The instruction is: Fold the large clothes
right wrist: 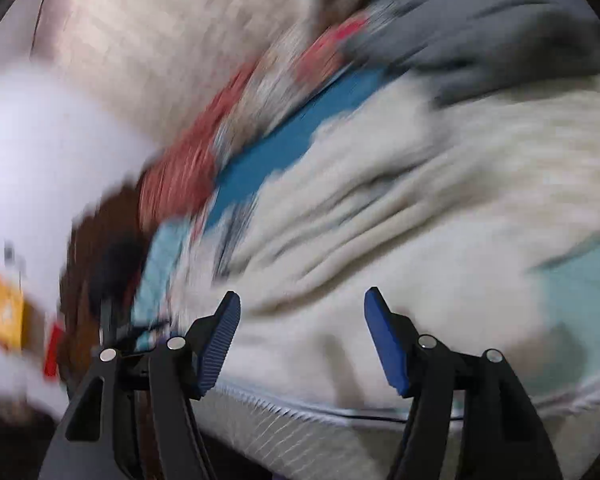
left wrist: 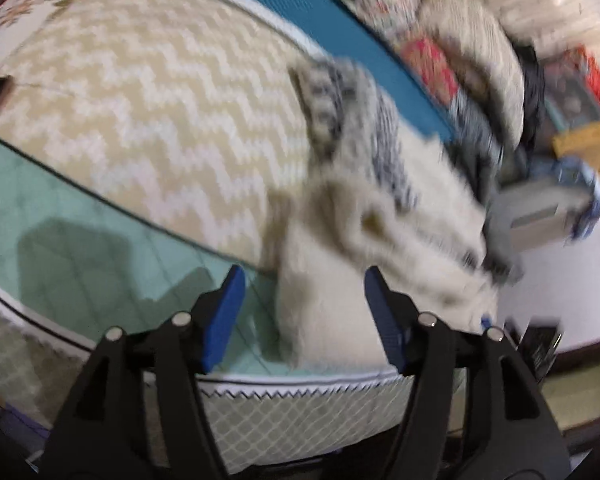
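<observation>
- Two blurred wrist views, both looking onto a bed; first the left wrist.
- The left gripper (left wrist: 304, 280) has its blue pads spread apart, nothing pinched — the cream garment (left wrist: 380, 216) lies between and beyond them, its near edge reaching down toward the jaws, and I cannot tell whether it brushes the right pad.
- That garment stretches from 6 o'clock up toward 1 o'clock, with a dark striped part (left wrist: 332, 100) at its far end.
- It rests on the mint sheet (left wrist: 80, 240) and partly over a beige zigzag blanket (left wrist: 140, 92) at 10 o'clock; a teal strip (left wrist: 300, 0) runs at 12 o'clock.
- A heap of other clothes (left wrist: 480, 60) sits at 2 o'clock.
- Right wrist view: the right gripper (right wrist: 302, 304) is likewise released, pads wide, hovering over the rumpled cream garment (right wrist: 400, 200), which fills the centre out to 3 o'clock.
- A grey cloth (right wrist: 480, 28) lies at 1 o'clock — red-patterned fabric (right wrist: 180, 176) at 9 o'clock.
- The mattress edge (right wrist: 280, 404) crosses at 6 o'clock.
</observation>
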A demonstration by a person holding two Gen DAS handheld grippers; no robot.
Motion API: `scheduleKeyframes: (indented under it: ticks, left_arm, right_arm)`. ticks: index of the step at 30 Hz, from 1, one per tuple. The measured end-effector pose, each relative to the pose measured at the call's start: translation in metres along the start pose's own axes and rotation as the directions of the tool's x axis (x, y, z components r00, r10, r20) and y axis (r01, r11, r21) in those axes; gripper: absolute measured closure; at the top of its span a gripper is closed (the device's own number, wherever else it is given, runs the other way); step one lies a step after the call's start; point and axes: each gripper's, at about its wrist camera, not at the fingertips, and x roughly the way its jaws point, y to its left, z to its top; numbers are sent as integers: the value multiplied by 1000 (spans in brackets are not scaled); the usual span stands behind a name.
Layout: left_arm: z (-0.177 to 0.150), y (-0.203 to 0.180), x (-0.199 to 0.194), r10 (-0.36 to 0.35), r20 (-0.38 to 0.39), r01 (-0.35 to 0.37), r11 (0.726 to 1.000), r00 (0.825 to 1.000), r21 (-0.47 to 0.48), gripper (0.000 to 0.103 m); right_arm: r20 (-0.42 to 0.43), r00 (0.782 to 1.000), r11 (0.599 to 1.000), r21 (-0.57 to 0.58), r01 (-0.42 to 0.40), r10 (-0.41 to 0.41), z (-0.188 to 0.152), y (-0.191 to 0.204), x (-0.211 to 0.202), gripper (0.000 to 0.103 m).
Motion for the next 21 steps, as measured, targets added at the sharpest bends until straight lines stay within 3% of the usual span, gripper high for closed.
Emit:
scheduleKeyframes:
  ticks: [1, 3, 7, 10, 13, 16, 18, 20, 21]
  left_arm:
    - [-4, -5, 9, 11, -22, -10, 1000, 1000, 15, 43]
    - [-11, -17, 28, 37, -56, -34, 998, 998, 54, 43]
    - [-11, -28, 44, 110, -51, -105, 991, 993, 84, 43]
    - [-9, -29, 47, 157, -50, -152, 985, 986, 82, 43]
    - [-9, -28, 48, 178, -50, -173, 981, 983, 83, 43]
    - [-8, -29, 50, 169, -53, -165, 984, 984, 68, 43]
    - [-8, -30, 47, 157, -46, -154, 986, 986, 64, 43]
    - [-9, -33, 45, 149, -38, -146, 987, 988, 64, 43]
    - [-10, -33, 43, 146, -38, -143, 987, 989, 68, 43]
  right_arm:
    - [-64, 998, 1000, -17, 12, -13, 4, 7, 26, 43]
    - [-113, 993, 999, -30, 12, -16, 18, 15, 66, 37]
    - [-42, 994, 993, 65, 99, -96, 63, 5, 115, 35]
    - [-45, 993, 981, 153, 117, -112, 75, -8, 129, 33]
    - [-30, 997, 992, 103, 72, -69, 68, 1, 105, 34]
    - [47, 996, 996, 61, 68, -71, 53, 4, 51, 34]
    - [138, 979, 988, 52, 142, -148, 35, -4, 7, 35]
    - [218, 944, 969, 78, 236, -247, 19, -18, -35, 35]
    - [255, 915, 950, 109, 293, -312, 9, -30, -58, 36]
